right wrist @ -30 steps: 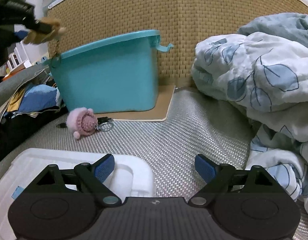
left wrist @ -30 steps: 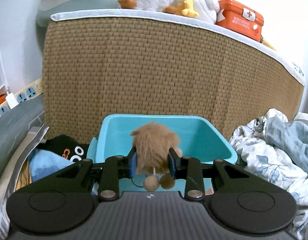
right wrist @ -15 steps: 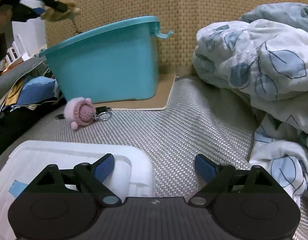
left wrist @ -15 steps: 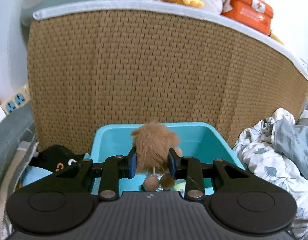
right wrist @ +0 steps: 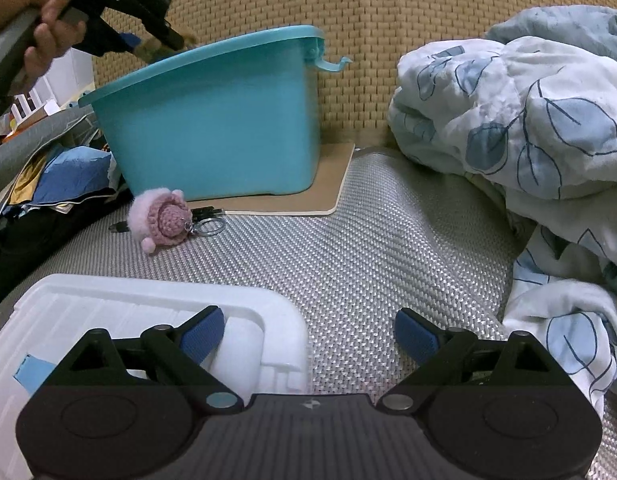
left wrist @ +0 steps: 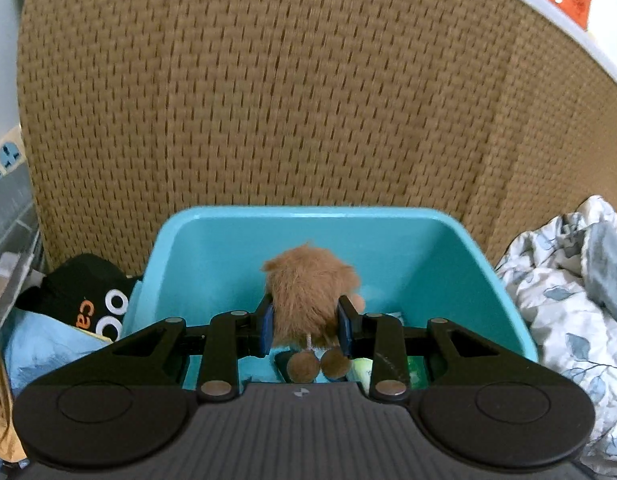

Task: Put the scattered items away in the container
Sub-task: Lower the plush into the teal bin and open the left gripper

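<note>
Clamped between the blue pads of the left gripper [left wrist: 307,326] is a brown furry plush toy [left wrist: 310,296], low in the centre of the left wrist view, its two round pom-poms dangling beneath the fingers. It hangs over the open mouth of the teal tub [left wrist: 488,280], with some green items partly visible on the tub floor. Behind rises a woven headboard [left wrist: 268,100]; a black cap [left wrist: 88,300] lies at lower left, and a leaf-print quilt [left wrist: 568,320] at right.

Spread wide and holding nothing, the right gripper [right wrist: 308,334] sits at the bottom of the right wrist view above a white lid [right wrist: 148,312] and woven mat [right wrist: 368,260]. A pink crocheted keychain [right wrist: 164,220] lies just in front of the tub, left of centre. A hand [right wrist: 40,28] grips the left gripper's handle at upper left.
</note>
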A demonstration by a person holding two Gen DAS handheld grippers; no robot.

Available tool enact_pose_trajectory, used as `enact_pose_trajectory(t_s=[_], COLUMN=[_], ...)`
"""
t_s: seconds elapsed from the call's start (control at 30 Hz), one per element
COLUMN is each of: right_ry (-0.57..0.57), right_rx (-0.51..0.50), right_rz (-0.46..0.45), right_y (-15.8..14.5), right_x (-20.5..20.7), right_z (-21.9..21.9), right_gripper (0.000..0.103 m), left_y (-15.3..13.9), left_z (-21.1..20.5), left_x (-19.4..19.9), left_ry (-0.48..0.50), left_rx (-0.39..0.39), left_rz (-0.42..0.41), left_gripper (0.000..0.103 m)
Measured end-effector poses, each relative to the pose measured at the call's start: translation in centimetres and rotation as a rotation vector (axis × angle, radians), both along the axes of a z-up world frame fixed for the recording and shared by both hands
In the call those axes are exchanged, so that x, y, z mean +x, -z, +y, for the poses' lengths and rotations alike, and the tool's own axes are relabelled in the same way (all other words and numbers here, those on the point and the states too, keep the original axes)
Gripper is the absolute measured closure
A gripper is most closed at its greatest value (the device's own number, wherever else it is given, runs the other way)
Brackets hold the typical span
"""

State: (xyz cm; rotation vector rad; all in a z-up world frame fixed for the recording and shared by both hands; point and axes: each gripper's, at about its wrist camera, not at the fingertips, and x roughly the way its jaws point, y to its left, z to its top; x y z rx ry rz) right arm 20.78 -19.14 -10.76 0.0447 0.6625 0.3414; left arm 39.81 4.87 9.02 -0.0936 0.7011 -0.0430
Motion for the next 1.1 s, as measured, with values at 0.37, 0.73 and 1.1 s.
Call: enact_pose_trajectory(t_s=[0.37,0.73,1.1], right_ry=[0.007,0.013,0.004], right_rx=[0.010,0.024,0.026], right_rz=[0.010,0.019,0.020], right_y=[0.0,0.1,0.2], right_x=[0.0,0.2,0.6], right_z=[-0.3,-0.4,-0.6], right_gripper=[0.004,0.003,0.003], left_y=[2.5,4.4,3.5], left_z=[0.3,0.6,1.0], left_x=[3.0,3.8,3.3], left_ry=[-0.022,-0.046,-0.063], left_rx=[-0.001,0.017,0.019], left_rz=[0.155,0.238,0.217], left_gripper=[0.068,0.066,0.059])
